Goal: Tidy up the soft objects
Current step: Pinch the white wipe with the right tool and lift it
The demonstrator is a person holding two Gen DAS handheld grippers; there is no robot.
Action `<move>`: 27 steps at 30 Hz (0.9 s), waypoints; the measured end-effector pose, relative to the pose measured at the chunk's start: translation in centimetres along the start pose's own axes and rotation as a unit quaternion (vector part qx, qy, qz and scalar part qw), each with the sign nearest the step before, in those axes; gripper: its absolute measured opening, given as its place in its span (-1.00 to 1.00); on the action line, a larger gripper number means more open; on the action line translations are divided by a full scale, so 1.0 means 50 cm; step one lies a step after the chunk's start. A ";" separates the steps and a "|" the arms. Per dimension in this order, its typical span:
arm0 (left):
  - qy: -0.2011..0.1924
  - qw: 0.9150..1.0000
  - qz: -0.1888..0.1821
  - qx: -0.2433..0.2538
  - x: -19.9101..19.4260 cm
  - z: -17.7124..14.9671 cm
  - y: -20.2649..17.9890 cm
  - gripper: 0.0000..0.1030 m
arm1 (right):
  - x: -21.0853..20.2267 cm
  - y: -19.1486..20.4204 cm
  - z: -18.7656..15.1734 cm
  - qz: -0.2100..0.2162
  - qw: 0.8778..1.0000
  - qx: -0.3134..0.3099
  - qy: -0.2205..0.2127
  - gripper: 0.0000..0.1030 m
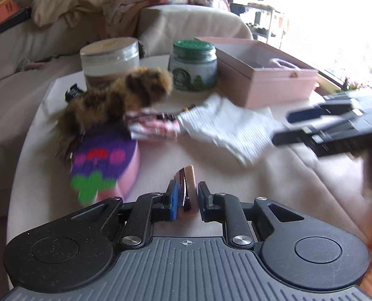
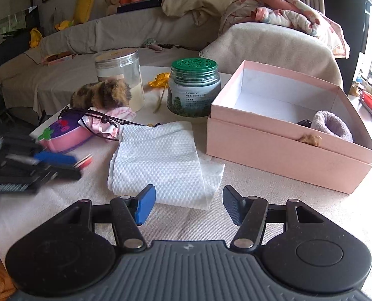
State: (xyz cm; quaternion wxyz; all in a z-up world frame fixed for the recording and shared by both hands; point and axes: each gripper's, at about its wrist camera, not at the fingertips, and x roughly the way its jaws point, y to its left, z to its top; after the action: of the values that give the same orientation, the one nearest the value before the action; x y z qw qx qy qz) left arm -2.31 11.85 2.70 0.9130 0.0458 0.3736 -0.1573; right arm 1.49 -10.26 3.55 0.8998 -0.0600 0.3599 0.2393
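Held item: your left gripper point(image 1: 188, 197) pinches a thin pink-and-dark pad point(image 1: 187, 188), left of the pink box point(image 2: 286, 135).
Right gripper point(image 2: 189, 204): yours stands spread with nothing between its pads, over the white towel point(image 2: 158, 160) just left of the box.
In the box: a lilac fuzzy band point(image 2: 332, 125).
Green-lidded jar point(image 2: 194, 87): beside the box's left end; its label print is too small to read.
Furry toy point(image 2: 102, 95): further left, by a clear jar point(image 2: 122, 75).

Beige-covered sofa point(image 2: 125, 32) w/ heaped blankets point(image 2: 281, 12) behind table; bright window point(image 1: 336, 12) at right.
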 end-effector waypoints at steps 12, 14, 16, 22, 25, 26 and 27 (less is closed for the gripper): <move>-0.008 0.999 0.006 -0.049 -0.015 -0.018 0.009 -0.57 | -0.006 0.042 0.016 0.126 0.992 -0.012 0.023 0.18; -0.014 0.998 0.010 -0.055 -0.016 -0.023 0.008 -0.57 | -0.026 0.059 0.018 0.118 0.992 -0.045 0.006 0.22; -0.017 0.998 0.013 -0.053 -0.016 -0.024 0.007 -0.57 | -0.029 0.069 0.023 0.088 0.994 -0.070 -0.003 0.28; -0.022 0.999 0.013 -0.036 -0.017 -0.028 0.004 -0.57 | -0.002 0.038 0.017 0.125 0.991 -0.005 0.049 0.28; -0.029 0.999 0.017 -0.027 -0.017 -0.033 -0.002 -0.57 | -0.021 0.057 0.021 0.175 0.983 -0.038 0.049 0.28; -0.033 0.999 0.018 -0.028 -0.018 -0.035 -0.002 -0.57 | -0.030 0.065 0.028 0.173 0.982 -0.060 0.036 0.28; -0.037 0.999 0.019 -0.033 -0.018 -0.038 -0.002 -0.57 | -0.035 0.073 0.036 0.164 0.983 -0.082 0.021 0.28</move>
State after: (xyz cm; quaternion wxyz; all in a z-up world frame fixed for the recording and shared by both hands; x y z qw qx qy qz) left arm -4.22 12.38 1.99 0.9299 0.0173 0.3440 -0.1294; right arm -0.20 -7.21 6.29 0.8326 -0.0787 0.3633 0.4106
